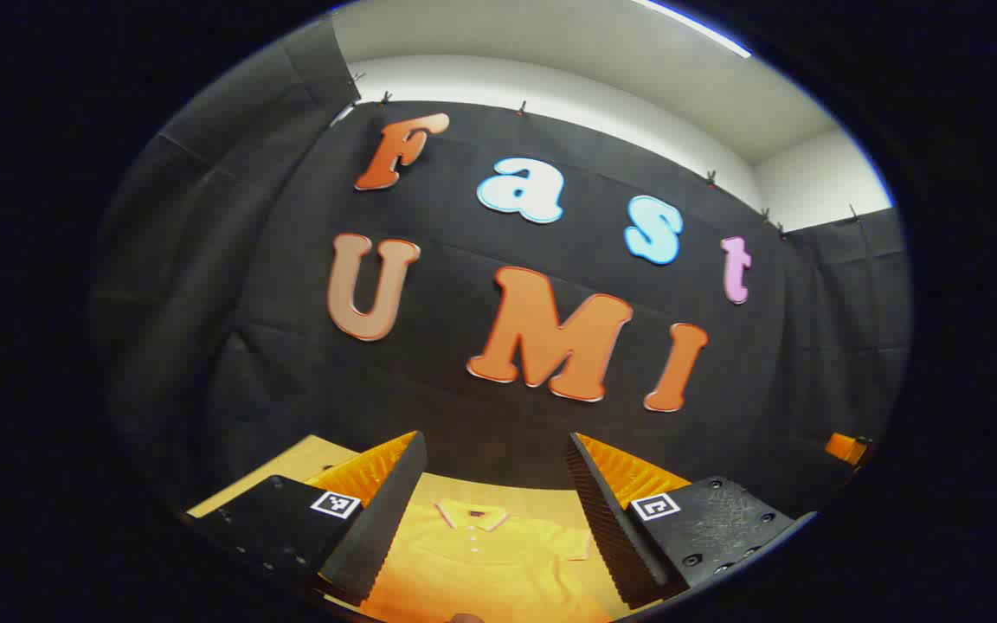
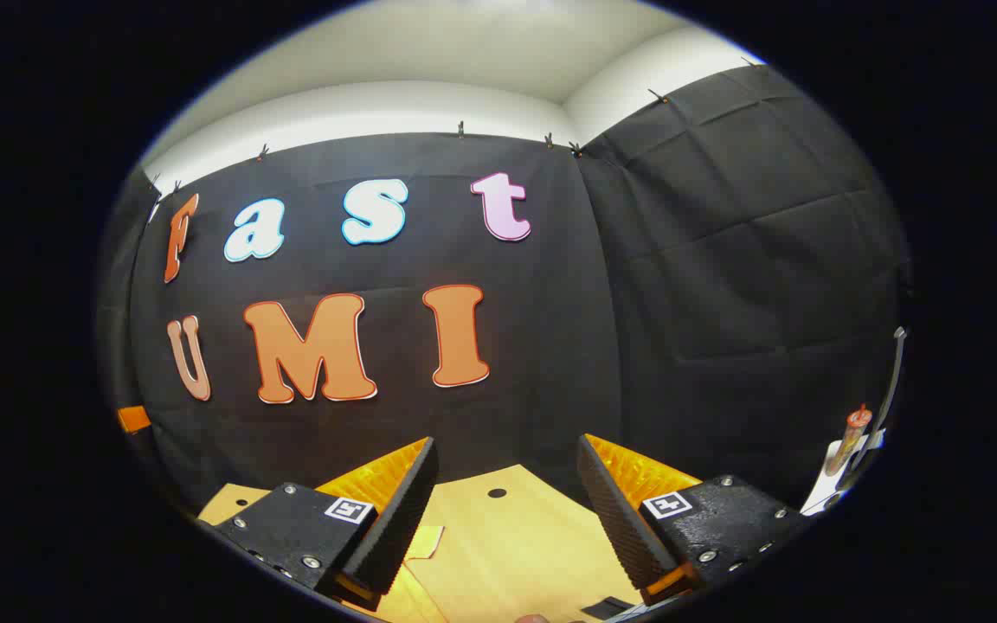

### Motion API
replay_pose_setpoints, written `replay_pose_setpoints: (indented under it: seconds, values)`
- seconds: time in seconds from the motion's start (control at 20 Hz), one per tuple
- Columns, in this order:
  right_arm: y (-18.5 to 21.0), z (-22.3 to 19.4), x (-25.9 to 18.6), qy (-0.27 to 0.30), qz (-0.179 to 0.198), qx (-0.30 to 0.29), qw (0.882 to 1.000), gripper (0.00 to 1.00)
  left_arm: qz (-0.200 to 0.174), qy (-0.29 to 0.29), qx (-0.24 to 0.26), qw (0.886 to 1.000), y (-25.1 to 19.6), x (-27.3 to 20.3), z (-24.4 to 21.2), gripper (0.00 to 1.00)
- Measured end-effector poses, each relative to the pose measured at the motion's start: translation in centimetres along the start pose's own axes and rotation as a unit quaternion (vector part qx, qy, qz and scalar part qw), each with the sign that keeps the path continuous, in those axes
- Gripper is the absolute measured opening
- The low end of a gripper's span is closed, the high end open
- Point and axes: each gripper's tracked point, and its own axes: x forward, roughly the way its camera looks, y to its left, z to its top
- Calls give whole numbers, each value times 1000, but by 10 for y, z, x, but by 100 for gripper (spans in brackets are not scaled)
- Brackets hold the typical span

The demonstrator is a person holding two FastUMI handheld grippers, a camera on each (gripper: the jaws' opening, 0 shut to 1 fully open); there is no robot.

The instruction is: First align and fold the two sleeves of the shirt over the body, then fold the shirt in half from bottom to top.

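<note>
In the left gripper view the left gripper [image 1: 494, 510] hangs above the table [image 1: 291, 463] with its two fingers spread wide, nothing between them. Through the gap lies the shirt [image 1: 481, 562], yellow, flat on the wooden top with its collar toward the far wall and a short sleeve reaching right. Nothing stands between the fingers and the cloth.

In the right gripper view the right gripper [image 2: 507, 510] is likewise spread, pinching nothing, over bare table [image 2: 516, 528]. A small dark hole [image 2: 497, 492] marks the wood near the far edge, and a pale corner, possibly the shirt, peeks beside the left finger at the near left. Off to the far right a small bottle with an orange cap [image 2: 849, 437] stands beside white paper [image 2: 823, 489].
</note>
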Motion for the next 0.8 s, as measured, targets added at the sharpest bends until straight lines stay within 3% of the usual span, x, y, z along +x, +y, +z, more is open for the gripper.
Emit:
replay_pose_setpoints:
  seconds: [0.05,0.2,0.3,0.45,0.6,0.8]
  values:
    - [4,-6,9,12,0,1,1000,89,23,2,9,1000,15,4,-2,97]
    - [23,-25,51,53,27,4,998,100,42,-8,-9,999,35,11,7,98]
    - [40,-35,78,69,54,3,996,98,45,-11,-45,998,43,16,9,98]
    - [60,-43,111,80,83,7,993,98,105,-43,-26,993,79,23,22,94]
    - [79,-62,127,126,98,28,987,98,103,-53,-10,993,78,33,22,97]
    - [84,-86,130,154,50,26,986,100,67,-22,-19,997,83,90,5,98]
